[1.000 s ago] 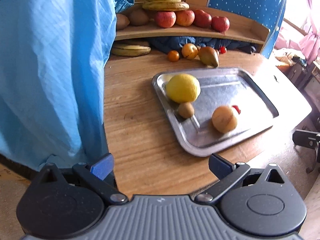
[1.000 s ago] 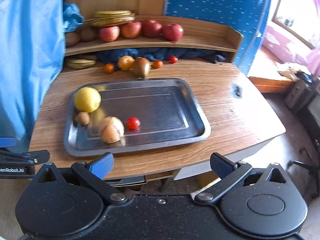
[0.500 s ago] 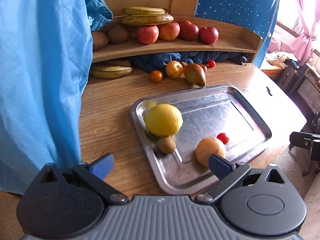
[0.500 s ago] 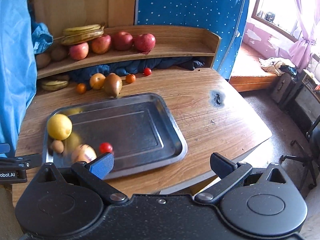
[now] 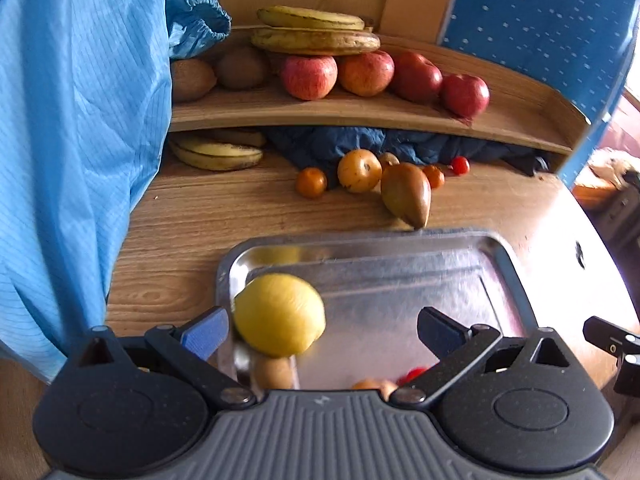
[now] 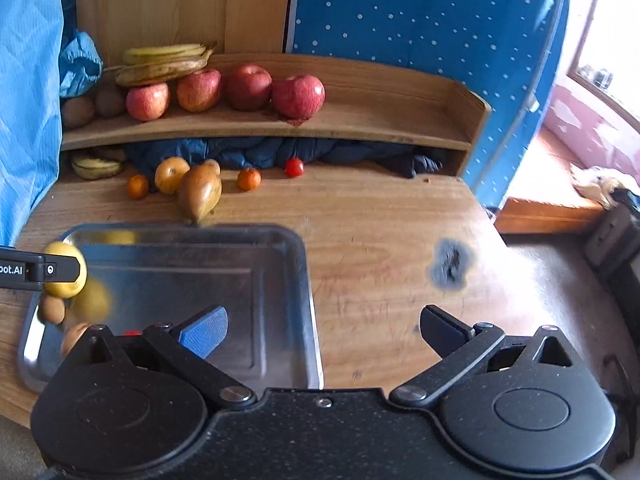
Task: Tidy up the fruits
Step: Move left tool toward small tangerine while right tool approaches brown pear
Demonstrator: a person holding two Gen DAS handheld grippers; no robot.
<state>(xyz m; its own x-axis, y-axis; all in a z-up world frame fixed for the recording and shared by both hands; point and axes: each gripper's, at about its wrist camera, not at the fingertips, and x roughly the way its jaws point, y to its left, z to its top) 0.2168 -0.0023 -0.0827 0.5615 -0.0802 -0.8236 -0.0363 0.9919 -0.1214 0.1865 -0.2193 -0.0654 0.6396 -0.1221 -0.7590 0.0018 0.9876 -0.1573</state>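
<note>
Lemon (image 5: 279, 314) at tray (image 5: 496, 256) left edge, between my spread left gripper (image 5: 320, 330) fingers. Centre jaws on widest part, close gently; round, may roll. Small fruit beneath, likely kiwi. Right gripper (image 6: 322, 330) apart, empty.

We note a wooden tabletop (image 6: 384, 216) bearing a dark burn-like mark (image 6: 450, 266), backed by a raised wooden shelf (image 6: 360, 128) and wood panelling (image 6: 180, 4). Blue star-dotted cloth (image 6: 420, 20) hangs behind. Daylight enters through a window (image 6: 612, 20) at right; pale blue fabric (image 5: 80, 140) hangs left.
</note>
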